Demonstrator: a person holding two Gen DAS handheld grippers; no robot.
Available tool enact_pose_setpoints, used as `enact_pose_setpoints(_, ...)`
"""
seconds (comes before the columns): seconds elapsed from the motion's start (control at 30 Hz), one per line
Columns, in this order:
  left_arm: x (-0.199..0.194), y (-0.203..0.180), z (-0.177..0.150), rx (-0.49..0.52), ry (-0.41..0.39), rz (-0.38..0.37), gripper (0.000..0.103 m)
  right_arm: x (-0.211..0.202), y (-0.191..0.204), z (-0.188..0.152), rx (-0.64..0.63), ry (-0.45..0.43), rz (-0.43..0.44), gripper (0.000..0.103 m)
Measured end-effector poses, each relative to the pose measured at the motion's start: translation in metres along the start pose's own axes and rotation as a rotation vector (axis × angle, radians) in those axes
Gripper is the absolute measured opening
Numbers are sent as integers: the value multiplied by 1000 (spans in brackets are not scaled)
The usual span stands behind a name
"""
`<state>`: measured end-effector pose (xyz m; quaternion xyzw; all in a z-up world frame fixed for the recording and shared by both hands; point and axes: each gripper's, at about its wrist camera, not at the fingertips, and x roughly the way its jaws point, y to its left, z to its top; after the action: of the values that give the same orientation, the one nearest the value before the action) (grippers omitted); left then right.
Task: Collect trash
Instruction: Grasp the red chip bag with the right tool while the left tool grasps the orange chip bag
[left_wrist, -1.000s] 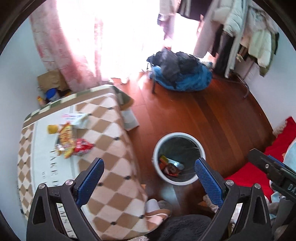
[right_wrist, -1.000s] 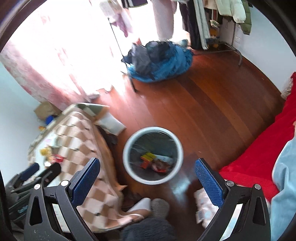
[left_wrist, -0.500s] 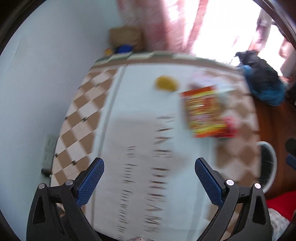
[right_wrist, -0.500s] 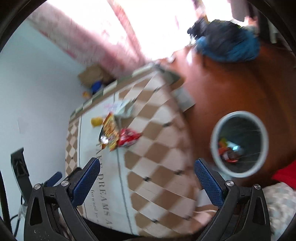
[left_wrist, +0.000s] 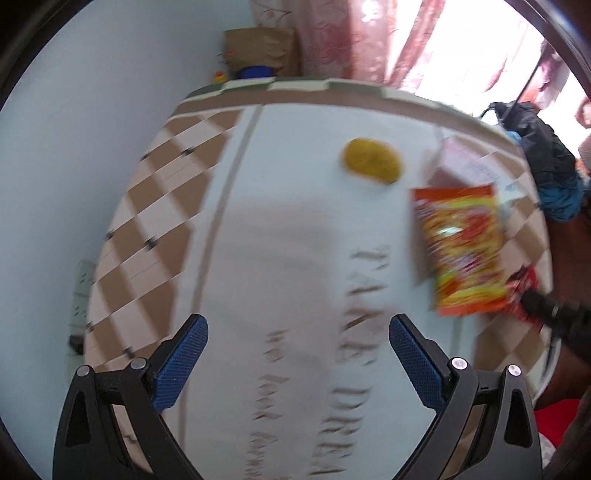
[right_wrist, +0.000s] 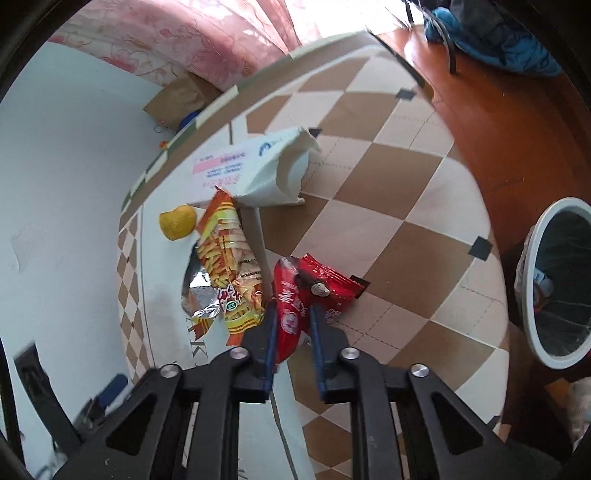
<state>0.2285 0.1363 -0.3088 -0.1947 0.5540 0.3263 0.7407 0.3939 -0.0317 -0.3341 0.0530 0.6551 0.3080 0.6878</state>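
A red snack wrapper (right_wrist: 310, 291) lies on the checkered tablecloth (right_wrist: 399, 206). My right gripper (right_wrist: 291, 321) is shut on its near end. Beside it lie an orange-yellow snack bag (right_wrist: 229, 266), a yellow crumpled ball (right_wrist: 177, 222) and a white paper bag (right_wrist: 273, 173). The white trash bin (right_wrist: 557, 280) stands on the floor at the right, with wrappers inside. My left gripper (left_wrist: 295, 354) is open and empty above the tablecloth (left_wrist: 280, 240). The left wrist view also shows the snack bag (left_wrist: 461, 251), the yellow ball (left_wrist: 371, 160) and the red wrapper (left_wrist: 524, 288).
A brown paper bag (left_wrist: 262, 50) and a blue object stand by the wall behind the table. Pink curtains (right_wrist: 192, 37) hang at the window. A blue and black bundle (right_wrist: 495, 40) lies on the wooden floor (right_wrist: 491, 122).
Both grippers swung from above the bin to the table. My right gripper came down and shut on the red wrapper. My left gripper stayed open.
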Motion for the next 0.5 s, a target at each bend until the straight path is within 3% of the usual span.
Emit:
enact_pose_setpoints(0.13,3,-35,18,31,5,-111,100,-26,-11,-1,-7,-45,-29,11)
enact_pose_setpoints(0.33,33,-83,41,89,63,-186,99,-53,-35,4,6,-90,-90,11)
enact_pose_setpoints(0.37,37,-88,43,95,68,-200,90,-54,-39,5,13,-91,-100,11)
enact_pose_setpoints(0.4,42,-94,44,103,70,-197,68,-54,-43,6,18,-92,-107,11)
enact_pose_setpoints(0.5,37,-102,41,119,41,-190,35,-55,-53,7,34,-90,-118,11)
